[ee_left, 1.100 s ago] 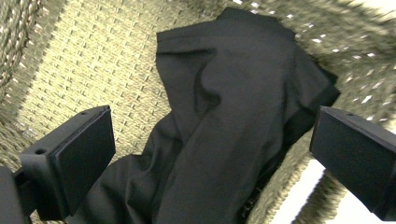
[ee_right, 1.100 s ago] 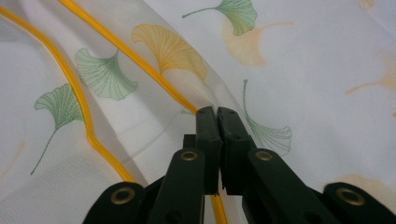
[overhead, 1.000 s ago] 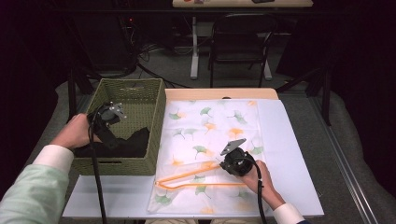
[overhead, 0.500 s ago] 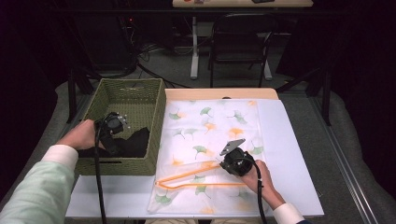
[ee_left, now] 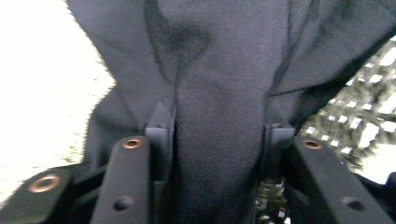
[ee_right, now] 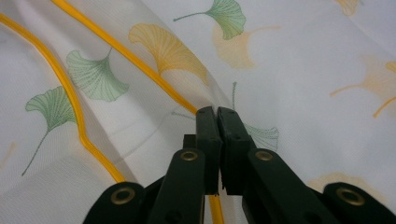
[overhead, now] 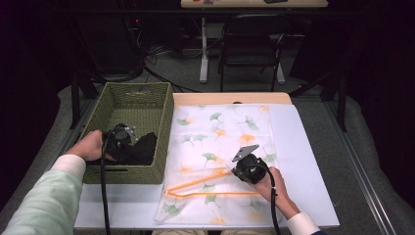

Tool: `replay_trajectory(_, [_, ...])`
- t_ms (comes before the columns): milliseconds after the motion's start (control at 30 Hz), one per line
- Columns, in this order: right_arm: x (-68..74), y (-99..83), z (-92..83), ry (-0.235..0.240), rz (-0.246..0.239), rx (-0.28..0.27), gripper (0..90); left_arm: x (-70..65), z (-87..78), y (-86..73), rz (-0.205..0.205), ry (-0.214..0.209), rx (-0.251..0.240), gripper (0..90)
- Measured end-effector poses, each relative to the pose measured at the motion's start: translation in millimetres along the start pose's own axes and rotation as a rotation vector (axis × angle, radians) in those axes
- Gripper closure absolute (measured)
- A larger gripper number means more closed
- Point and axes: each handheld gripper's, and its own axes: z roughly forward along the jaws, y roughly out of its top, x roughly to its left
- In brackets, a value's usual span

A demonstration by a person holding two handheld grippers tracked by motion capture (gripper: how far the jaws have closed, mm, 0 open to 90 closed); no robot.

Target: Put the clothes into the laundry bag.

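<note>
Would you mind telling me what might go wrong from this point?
The left gripper, its jaws just closing on a fold of the dark cloth in the green basket, may hold too little, so it could slip when lifted. The right gripper pinches the leaf-print bag at its orange edge; tugging might drag it.

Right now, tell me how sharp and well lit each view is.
High view: lit table, dark room around it. Left gripper view: black cloth soft and blurred, blown-out white at left. Right gripper view: leaf-print bag crisp and evenly lit.
</note>
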Motion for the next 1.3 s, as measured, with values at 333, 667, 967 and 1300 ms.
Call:
replay_trajectory(333, [1.2, 0.1, 2.4, 0.002, -0.011, 0.009, 88.0, 8.5, 7.3, 1.2, -0.046, -0.016, -0.004, 45.8])
replay_trajectory(667, [1.8, -1.0, 4.4, 0.008, -0.009, 0.018, 88.0, 11.3, 26.8, 4.7, -0.054, -0.060, 0.064, 39.2])
replay_trajectory(967, [2.9, -1.1, 3.4, 0.010, -0.020, 0.024, 88.0, 6.1, 11.8, -2.1, -0.030, -0.028, 0.006, 60.9])
replay_trajectory(1300, [2.4, -1.9, 1.2, 0.017, -0.011, 0.014, 88.0, 2.8, -25.4, -2.7, -0.036, 0.007, -0.043, 61.3])
